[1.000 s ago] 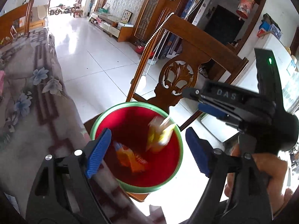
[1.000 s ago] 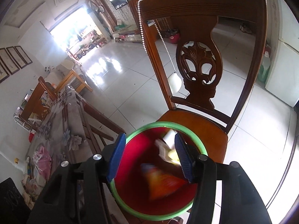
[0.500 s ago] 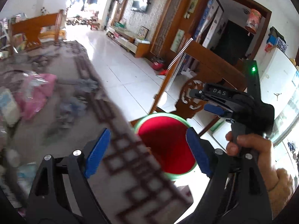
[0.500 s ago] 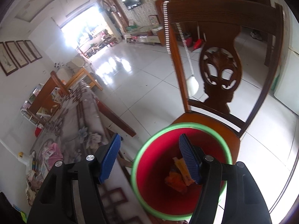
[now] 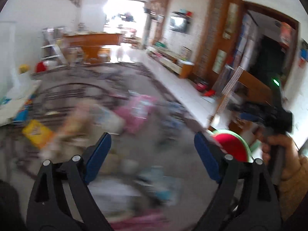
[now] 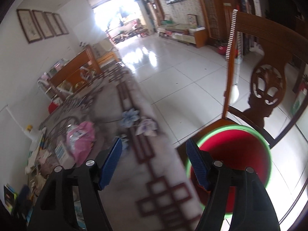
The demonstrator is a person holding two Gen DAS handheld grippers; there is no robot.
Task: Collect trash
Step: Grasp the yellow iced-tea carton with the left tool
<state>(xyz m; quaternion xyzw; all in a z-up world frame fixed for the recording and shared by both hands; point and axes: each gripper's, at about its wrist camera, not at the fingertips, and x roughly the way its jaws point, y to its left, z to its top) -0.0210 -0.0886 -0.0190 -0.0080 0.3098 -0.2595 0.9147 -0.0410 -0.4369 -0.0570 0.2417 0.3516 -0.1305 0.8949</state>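
Left wrist view: the left gripper (image 5: 152, 148) hangs over a table (image 5: 173, 134) covered by a patterned cloth; its blue pads (image 5: 98, 154) stand wide apart with nothing between them, the jaws having just been opening. The view is heavily blurred, so the litter on the cloth reads only as coloured patches: a yellow packet (image 5: 36, 132) at left, a pink bag (image 5: 136, 113) near the middle, and pale blue scraps (image 5: 161, 182) close to the jaws; what each one is cannot be told. At the right edge a hand (image 5: 277, 146) holds the right gripper (image 5: 250, 113), seen side-on and too blurred for its jaws to be judged here. Just beneath it shows part of the red bin (image 5: 233, 146) with a green rim. Right wrist view: the right gripper (image 6: 154, 157) has its jaws apart and empty, likewise just opening, and straddles the table (image 6: 165, 154) edge. This sharper view shows what the other does not: the bin (image 6: 236, 148) sits on the seat of a carved wooden chair (image 6: 267, 88) just beside the table, its inner wall visible but its bottom hidden behind the right finger. A bead string (image 6: 231, 36) hangs from the chair back. The pink bag (image 6: 80, 138) lies farther along the cloth, among boxes, well apart from the bin.
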